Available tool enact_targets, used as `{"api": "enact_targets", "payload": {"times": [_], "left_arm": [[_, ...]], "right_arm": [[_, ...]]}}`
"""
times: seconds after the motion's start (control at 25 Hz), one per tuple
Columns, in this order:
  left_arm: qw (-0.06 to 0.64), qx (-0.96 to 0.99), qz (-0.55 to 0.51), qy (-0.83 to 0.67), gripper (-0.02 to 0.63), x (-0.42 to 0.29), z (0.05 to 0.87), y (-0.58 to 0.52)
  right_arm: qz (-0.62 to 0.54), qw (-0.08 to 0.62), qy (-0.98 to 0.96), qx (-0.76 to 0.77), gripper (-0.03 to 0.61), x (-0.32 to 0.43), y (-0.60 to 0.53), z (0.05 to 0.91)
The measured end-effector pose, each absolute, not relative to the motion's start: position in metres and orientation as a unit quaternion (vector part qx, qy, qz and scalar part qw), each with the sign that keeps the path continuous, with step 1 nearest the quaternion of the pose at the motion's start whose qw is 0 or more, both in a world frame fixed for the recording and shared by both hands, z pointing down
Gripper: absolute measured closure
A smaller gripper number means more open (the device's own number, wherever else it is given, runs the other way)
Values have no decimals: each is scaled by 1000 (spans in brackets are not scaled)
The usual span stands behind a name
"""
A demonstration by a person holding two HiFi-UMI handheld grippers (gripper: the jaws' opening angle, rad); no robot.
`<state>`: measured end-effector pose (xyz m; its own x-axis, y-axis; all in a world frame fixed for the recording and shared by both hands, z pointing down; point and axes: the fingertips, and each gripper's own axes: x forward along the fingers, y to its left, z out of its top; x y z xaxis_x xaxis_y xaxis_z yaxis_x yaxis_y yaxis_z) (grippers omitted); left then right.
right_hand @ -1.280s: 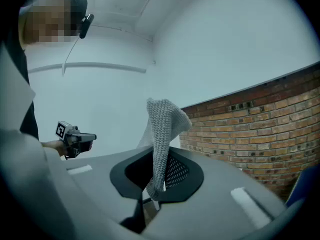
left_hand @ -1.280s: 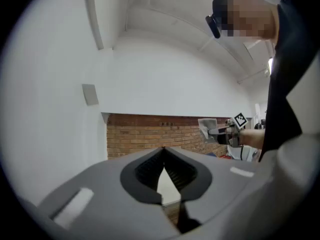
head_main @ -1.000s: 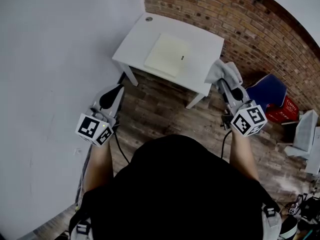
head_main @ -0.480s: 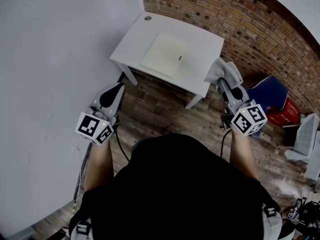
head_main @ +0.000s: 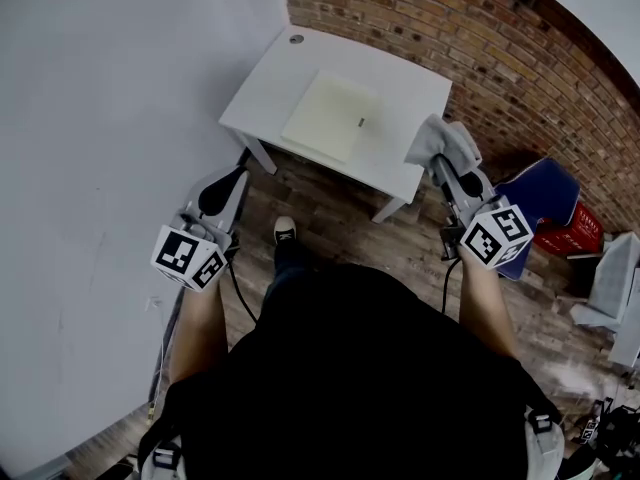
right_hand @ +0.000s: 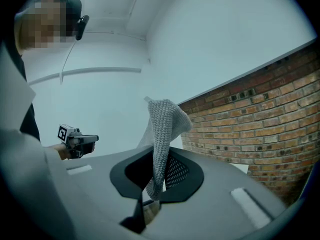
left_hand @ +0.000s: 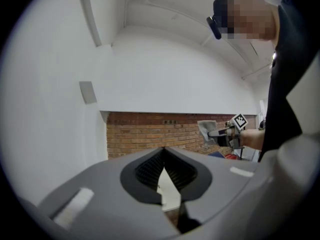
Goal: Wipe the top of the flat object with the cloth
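We are facing a white wall on our left that is meeting a brick wall ahead, and a wooden floor is running under us. In the corner where the walls meet, a white desk is standing. A blue object and a red crate are sitting on the floor to its right, near the bricks.

The flat object, a pale cream square, is lying flat on the middle of the desk with bare desk showing on every side of it. A small dark mark is showing near its right edge.

We are holding the right gripper out in front of the desk's right corner. Its fingers are clamping the grey knitted cloth, which is bunching up above them, off the desk and apart from the flat object. In the right gripper view the cloth is rising upright from between the fingers of that gripper.

We are keeping the left gripper lower and to the left, over the floor and short of the desk. In its own view this gripper is showing its fingers meeting at the tips with nothing between them.

Our shoe is stepping onto the floor between the two grippers.
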<state>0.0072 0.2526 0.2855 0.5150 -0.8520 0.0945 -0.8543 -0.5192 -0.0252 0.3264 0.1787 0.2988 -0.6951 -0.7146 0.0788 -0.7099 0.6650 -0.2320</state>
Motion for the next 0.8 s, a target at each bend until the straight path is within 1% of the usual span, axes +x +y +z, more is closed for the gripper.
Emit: {"api": "enact_targets", "payload": {"times": [0.24,0.4,0.56,0.8], "left_arm": [[20,880,47,-471,612,-10,302,211],[7,882,46,-469,612,-45,298,163],[4,886,37,-462,612,-80,293,114],[15,903,43,-428,612,-106,300,58]], "right_arm": [[-121,-2,905,-408,568,311,156,300],[-123,0,896,-426,568,300,129,307],[-123,-1,887,-445,568,275,96,303],[-123,-3,877,-464,568,236,51,297]]}}
